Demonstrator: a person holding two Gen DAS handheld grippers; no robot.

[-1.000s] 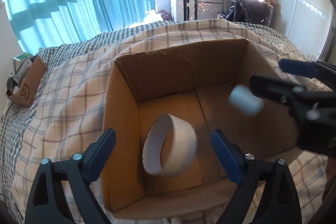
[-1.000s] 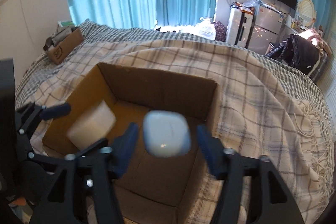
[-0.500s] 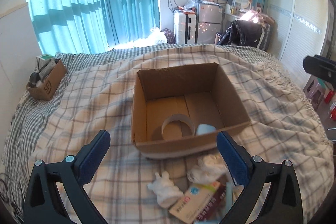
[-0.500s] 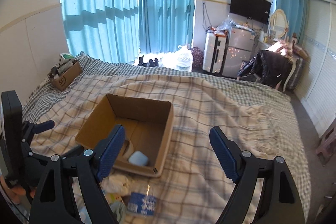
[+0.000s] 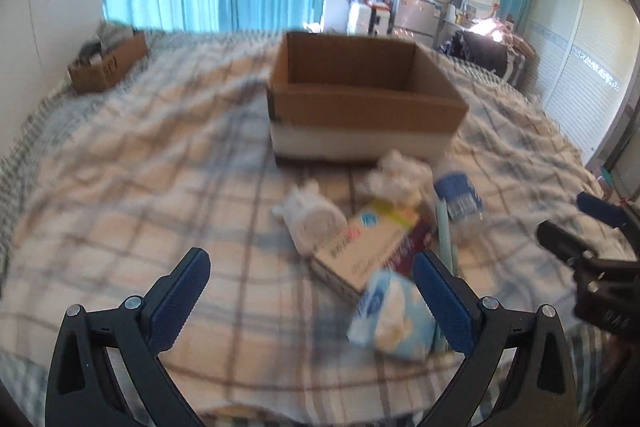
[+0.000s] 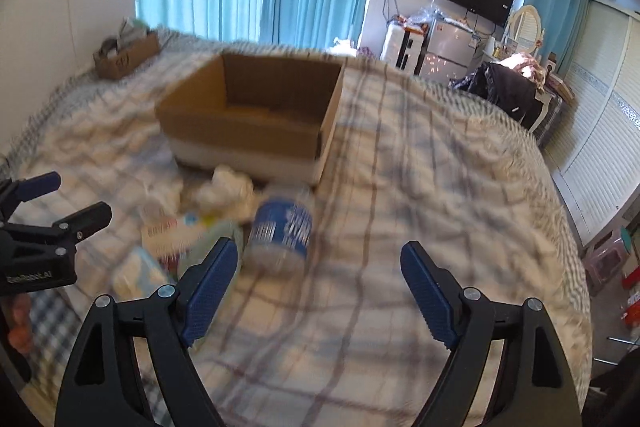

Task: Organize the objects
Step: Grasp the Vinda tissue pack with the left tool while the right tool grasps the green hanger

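My left gripper [image 5: 308, 291] and right gripper [image 6: 316, 287] gape wide, empty. Open cardboard box [image 5: 360, 99] sits on rumpled plaid blanket [image 5: 140, 187]; before it, blurred clutter: crumpled tissue [image 5: 396, 175], blue-labelled bottle [image 6: 284, 227], flat carton [image 5: 364, 243].

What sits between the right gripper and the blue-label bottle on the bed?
Nothing visible. The right gripper is open and empty, and the bottle lies on the bare blanket just ahead, nearer the gripper's left finger. The pile of packets lies beside it, not in the path.
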